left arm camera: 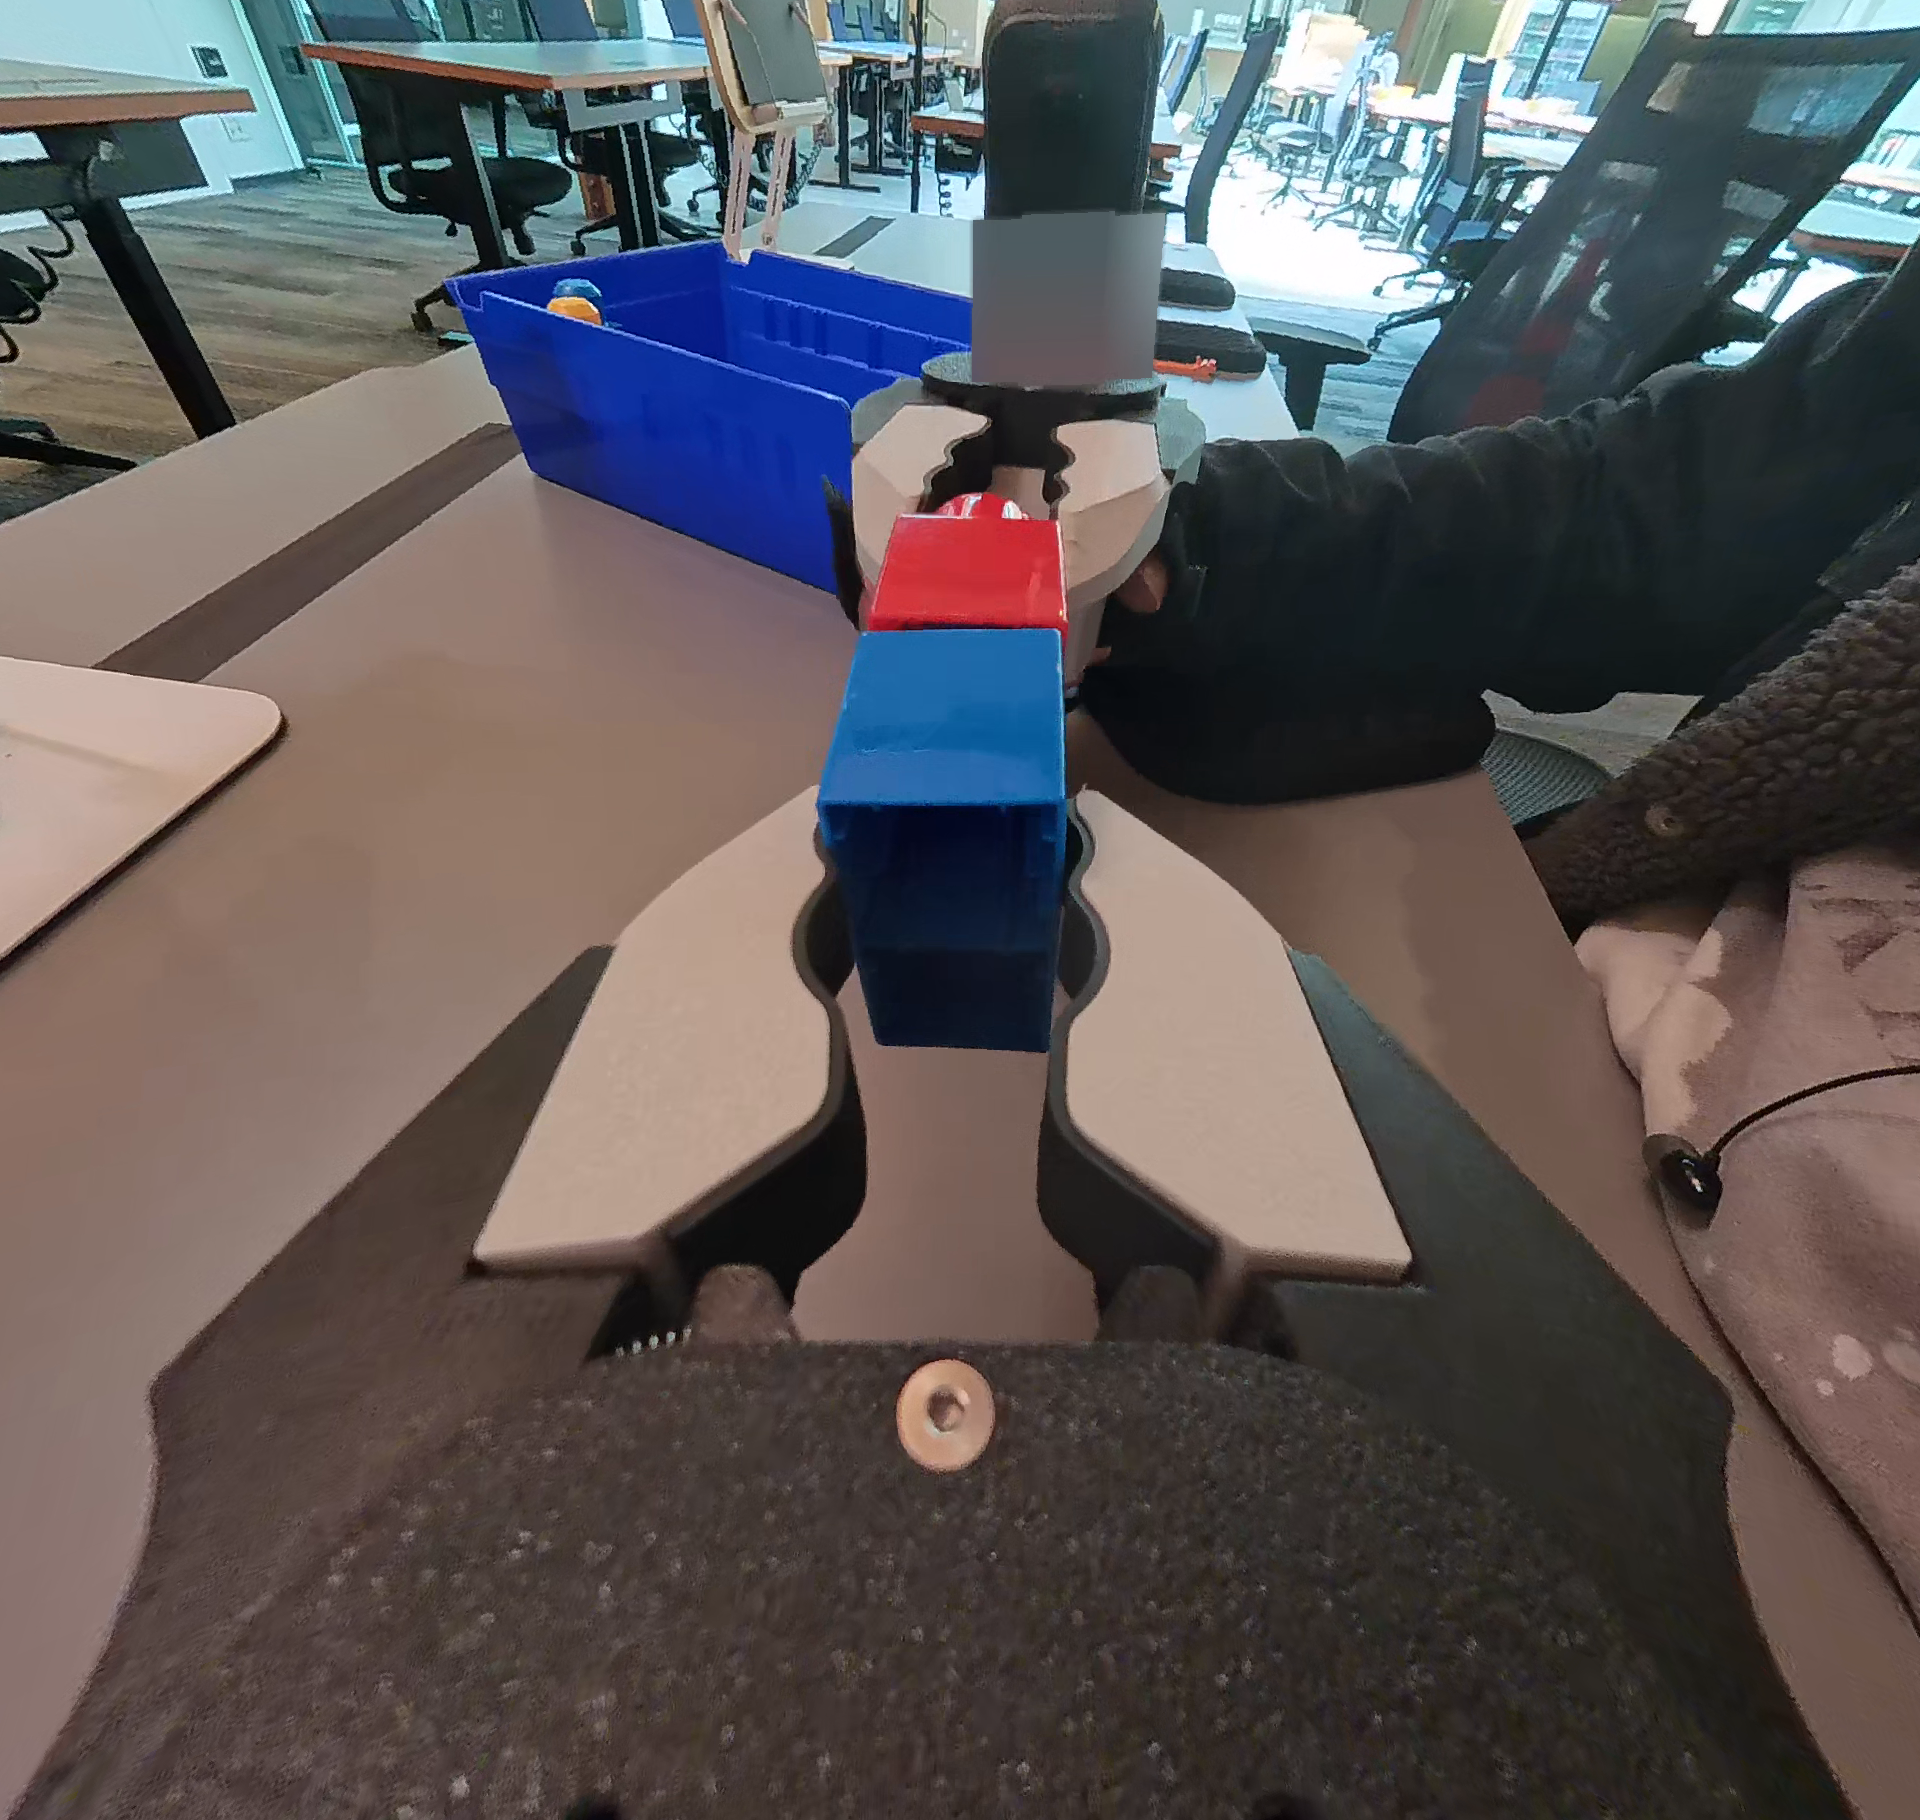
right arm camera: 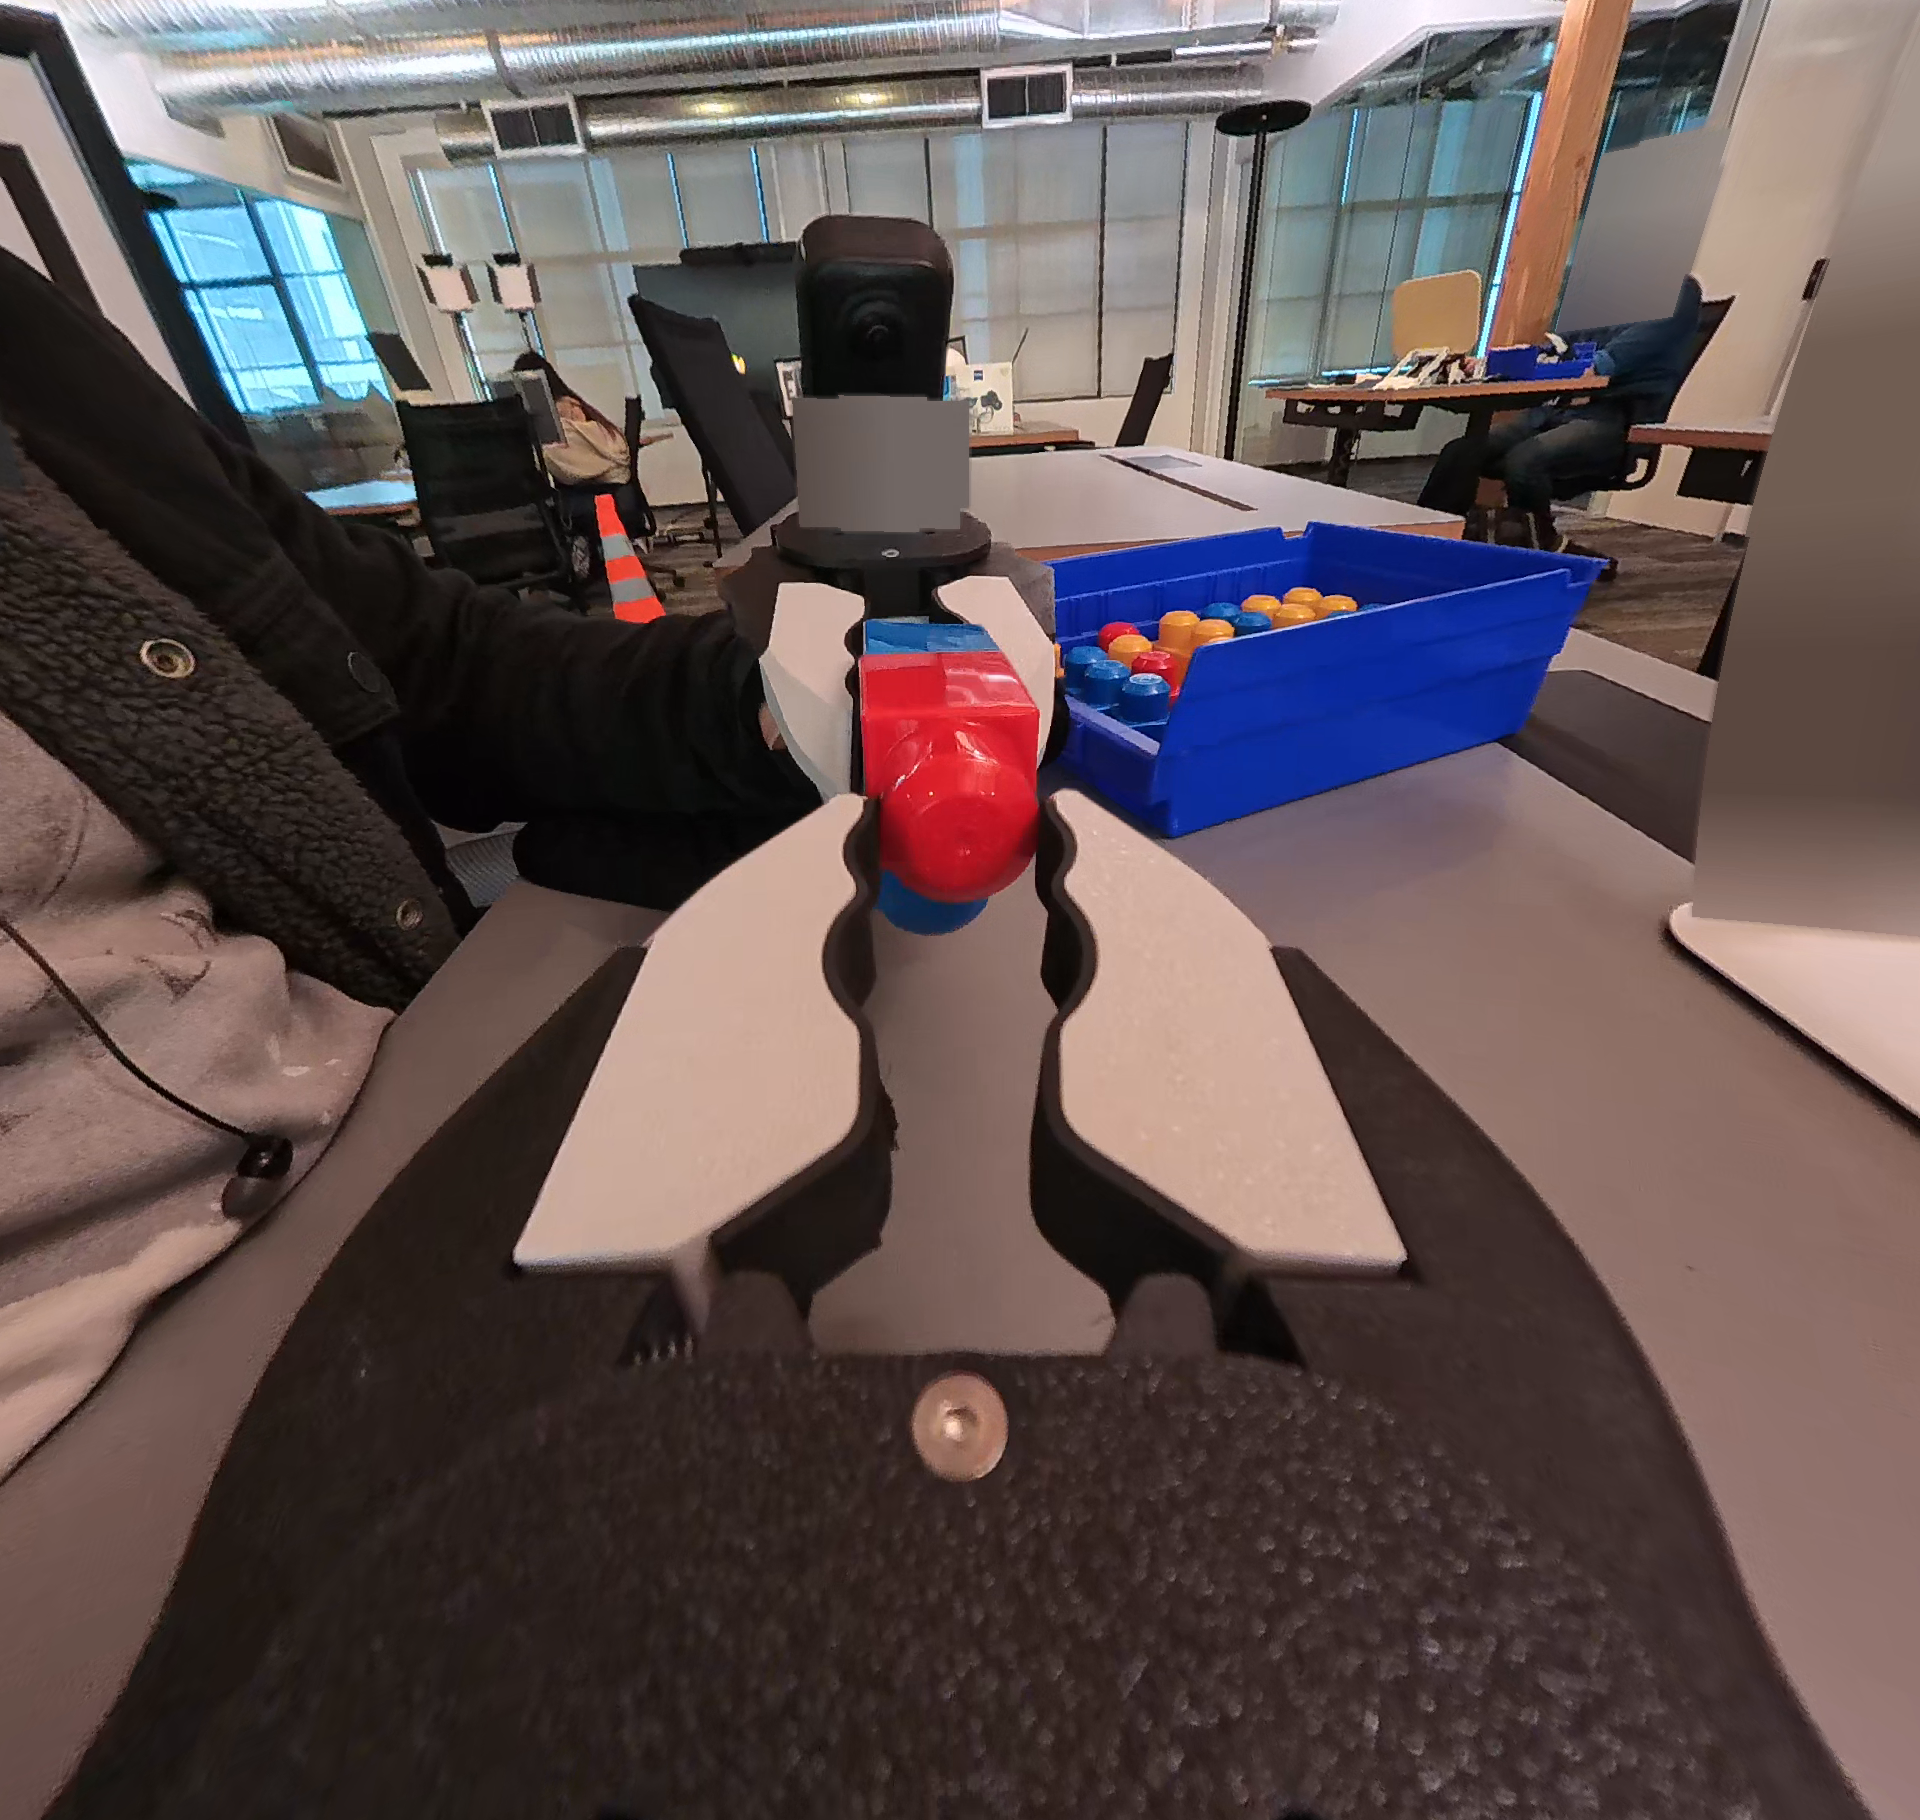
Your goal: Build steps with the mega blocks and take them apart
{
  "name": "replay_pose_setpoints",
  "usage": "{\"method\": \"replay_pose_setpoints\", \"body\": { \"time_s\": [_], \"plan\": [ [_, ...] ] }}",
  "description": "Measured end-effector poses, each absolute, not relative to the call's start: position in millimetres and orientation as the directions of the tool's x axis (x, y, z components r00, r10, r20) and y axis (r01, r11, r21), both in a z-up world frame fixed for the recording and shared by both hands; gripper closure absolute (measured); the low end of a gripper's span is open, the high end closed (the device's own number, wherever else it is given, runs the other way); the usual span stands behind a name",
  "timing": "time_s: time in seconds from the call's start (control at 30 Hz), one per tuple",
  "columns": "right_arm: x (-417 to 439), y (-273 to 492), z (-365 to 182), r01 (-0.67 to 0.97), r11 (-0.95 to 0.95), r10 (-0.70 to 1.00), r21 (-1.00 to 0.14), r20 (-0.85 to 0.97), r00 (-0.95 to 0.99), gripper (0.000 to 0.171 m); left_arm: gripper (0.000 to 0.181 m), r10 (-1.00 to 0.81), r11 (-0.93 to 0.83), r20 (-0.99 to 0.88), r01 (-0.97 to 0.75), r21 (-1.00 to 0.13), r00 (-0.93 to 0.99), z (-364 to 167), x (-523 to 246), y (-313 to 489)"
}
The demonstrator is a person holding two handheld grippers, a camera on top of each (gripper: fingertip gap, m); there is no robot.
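left gripper (left arm camera: 951,835): my fingers were closed on the blue block (left arm camera: 951,804), gripping its open-bottomed end from both sides, block held clear above the bench (left arm camera: 468,835).
right gripper (right arm camera: 951,825): fingers were narrowed around the red block (right arm camera: 951,700) at its round stud end; pads looked touching or nearly touching the stud, couldn't confirm a firm grip.
blocks: red and blue were butted end to end in one line between my two grippers, both off the bench. Whether fully pressed together or part separated, couldn't tell. In the right wrist view a blue stud showed just below the red one.
facing: grippers pointed at each other, tips near; each wrist view showed the other gripper just behind the far block, with its camera on top.
bin (right arm camera: 1320,690): blue, sat on the bench beside the blocks, on the far side from my body. It held loose blocks (right arm camera: 1195,638) in blue, red, orange and yellow, studs up.
bench: grey, mostly bare under the grippers. A pale flat base (left arm camera: 114,762) lay near one edge.
me: dark sleeve (left arm camera: 1455,565) ran to the right gripper; fleece jacket and grey top at the bench edge.
background: office desks, chairs, an orange cone (right arm camera: 623,565), people seated far off.
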State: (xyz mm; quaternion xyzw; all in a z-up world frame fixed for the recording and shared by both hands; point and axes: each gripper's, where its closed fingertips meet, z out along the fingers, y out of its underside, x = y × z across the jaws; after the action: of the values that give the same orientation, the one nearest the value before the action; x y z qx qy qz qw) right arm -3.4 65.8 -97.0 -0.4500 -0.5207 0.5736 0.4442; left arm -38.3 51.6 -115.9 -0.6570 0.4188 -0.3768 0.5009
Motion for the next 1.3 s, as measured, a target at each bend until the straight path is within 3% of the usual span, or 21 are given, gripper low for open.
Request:
{"method": "replay_pose_setpoints", "body": {
  "time_s": [0.43, 0.63, 1.3],
  "plan": [
    [-5.3, 60.3, -121.7, 0.107, 0.048, 0.979, -0.993, 0.025, -0.204, 0.143, 0.145, -0.938, -0.135, 0.019, -0.314, -0.94, 0.346, -136.8, -40.3, 46.8],
    [-5.8, 62.6, -133.0, 0.19, 0.018, 0.981, -0.982, -0.019, -0.192, 0.142, 0.144, -0.921, -0.051, -0.114, -0.406, -0.913, 0.372, -143.9, -41.9, 50.7],
    [-6.6, 58.1, -134.5, 0.205, 0.036, 0.981, -0.978, -0.005, -0.195, 0.142, 0.144, -0.876, 0.168, -0.352, -0.475, -0.864, 0.33, -142.7, -43.2, 49.9]
  ]
}}
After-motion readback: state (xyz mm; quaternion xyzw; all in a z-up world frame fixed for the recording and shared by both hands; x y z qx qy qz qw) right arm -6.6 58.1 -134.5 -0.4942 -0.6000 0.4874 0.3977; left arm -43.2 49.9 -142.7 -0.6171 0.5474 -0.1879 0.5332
